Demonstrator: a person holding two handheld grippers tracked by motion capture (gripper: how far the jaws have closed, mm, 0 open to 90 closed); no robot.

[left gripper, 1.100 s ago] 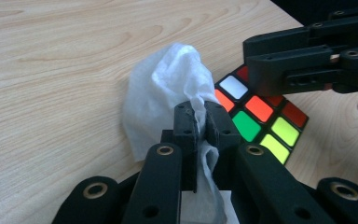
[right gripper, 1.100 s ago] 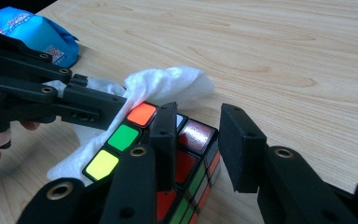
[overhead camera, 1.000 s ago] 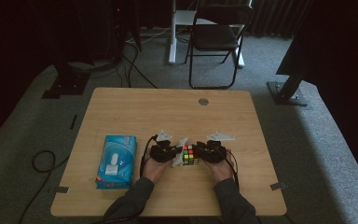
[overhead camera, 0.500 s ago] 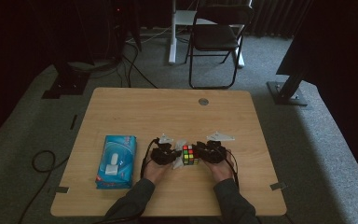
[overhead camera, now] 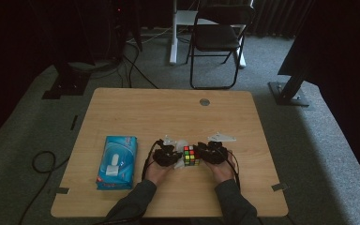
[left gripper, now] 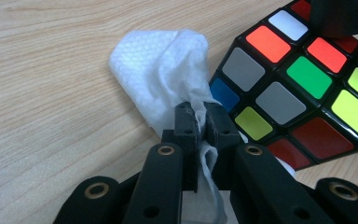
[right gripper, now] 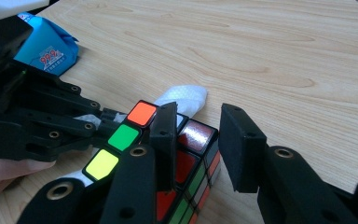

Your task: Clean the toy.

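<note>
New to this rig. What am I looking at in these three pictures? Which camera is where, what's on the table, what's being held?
No robot arm here: a person holds a two-jaw gripper in each hand. The high view looks down from above the person's side of the table. The other two cameras ride on the grippers and look along their black jaws.

On the table lie a blue pack of wipes and a colour puzzle cube.

The left gripper is shut on a white wipe, bunched against the cube's side. The right gripper clamps one corner of the cube, holding it steady, apparently for wiping.
</note>
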